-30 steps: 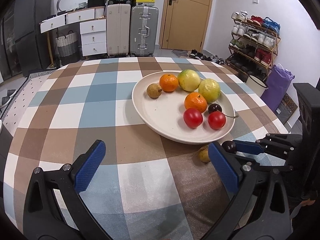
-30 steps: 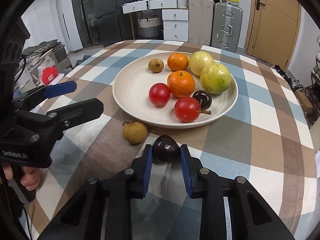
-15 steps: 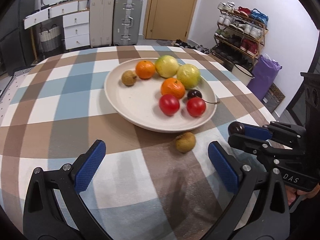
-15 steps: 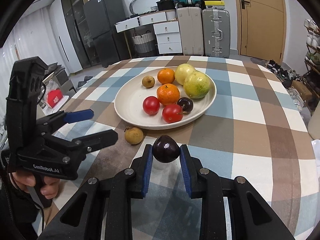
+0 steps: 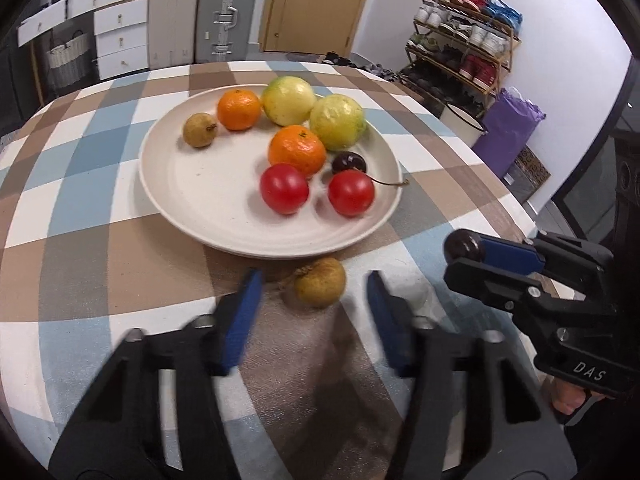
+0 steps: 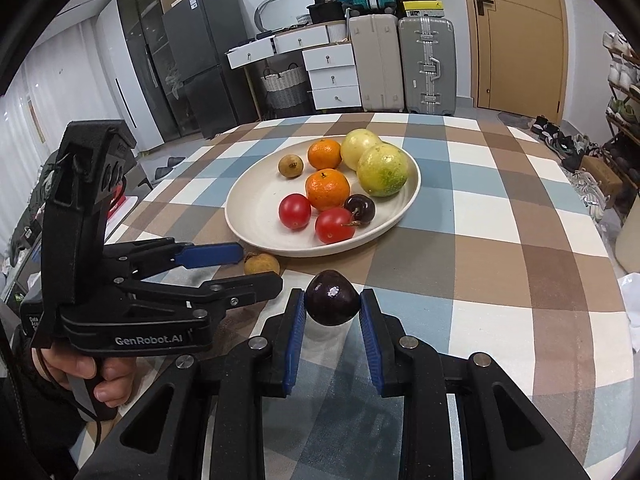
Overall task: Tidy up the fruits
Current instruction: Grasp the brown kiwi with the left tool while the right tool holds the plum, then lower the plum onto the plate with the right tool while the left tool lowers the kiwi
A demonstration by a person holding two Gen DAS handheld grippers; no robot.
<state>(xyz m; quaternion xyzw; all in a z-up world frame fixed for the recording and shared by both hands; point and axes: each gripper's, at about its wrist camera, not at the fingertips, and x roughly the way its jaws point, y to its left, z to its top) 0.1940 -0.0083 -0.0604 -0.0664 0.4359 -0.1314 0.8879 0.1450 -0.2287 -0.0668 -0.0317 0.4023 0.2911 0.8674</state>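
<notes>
A cream plate holds two oranges, two yellow-green fruits, two red tomatoes, a dark cherry and a small brown fruit. A second small brown fruit lies on the checked cloth just in front of the plate. My left gripper has a finger on each side of it and its jaws are closing, the pads still apart from the fruit. In the right wrist view my right gripper is shut on a dark purple fruit, held above the cloth short of the plate.
The round table has a brown, blue and white checked cloth. A person's hand grips the left tool's handle. Suitcases, drawers, a fridge, a door and a shoe rack stand beyond the table.
My left gripper moved in toward the loose brown fruit and its wide jaws have narrowed around it. The right gripper rose a little with the purple fruit still in it.
</notes>
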